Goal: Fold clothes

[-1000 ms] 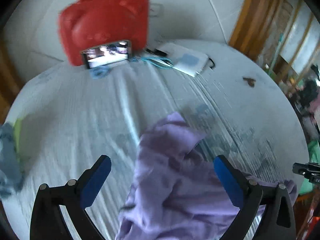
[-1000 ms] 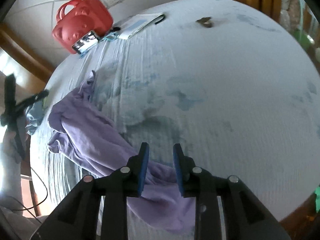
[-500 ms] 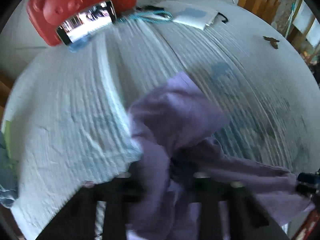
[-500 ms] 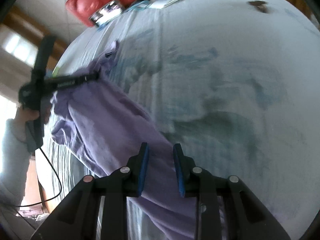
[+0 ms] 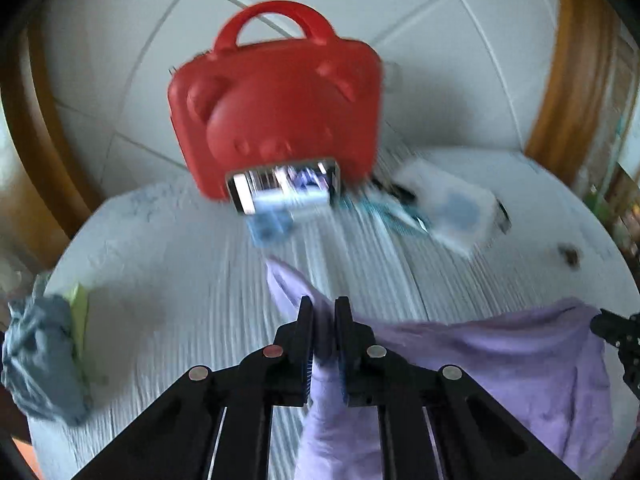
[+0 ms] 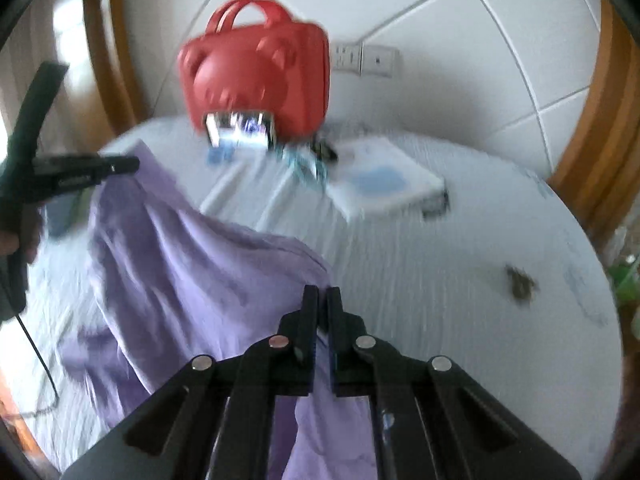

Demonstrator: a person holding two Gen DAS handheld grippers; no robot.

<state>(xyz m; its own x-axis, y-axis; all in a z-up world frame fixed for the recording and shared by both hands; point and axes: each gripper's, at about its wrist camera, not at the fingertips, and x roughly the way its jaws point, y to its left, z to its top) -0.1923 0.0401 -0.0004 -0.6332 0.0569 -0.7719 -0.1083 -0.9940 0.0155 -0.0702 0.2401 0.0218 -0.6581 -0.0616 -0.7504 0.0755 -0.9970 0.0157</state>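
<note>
A lilac garment [image 5: 500, 364] hangs stretched between my two grippers above the round white table [image 5: 168, 292]. My left gripper [image 5: 323, 312] is shut on one corner of it, with a point of cloth sticking out past the tips. My right gripper [image 6: 323, 300] is shut on the other end of the lilac garment [image 6: 192, 264]. The left gripper also shows in the right wrist view [image 6: 120, 165] at the far left, clamping the cloth. The right gripper shows at the right edge of the left wrist view [image 5: 612, 326].
A red bear-faced case [image 5: 276, 116] with a phone [image 5: 284, 190] leaning on it stands at the table's back. A white booklet [image 5: 452, 210] and teal cord lie beside it. A grey-blue cloth [image 5: 40, 356] lies at the left edge. A small brown scrap [image 6: 520, 284] lies right.
My left gripper has shut on the garment. Both grippers have lifted and spread it between them, and both cameras have tilted up towards the wall.
</note>
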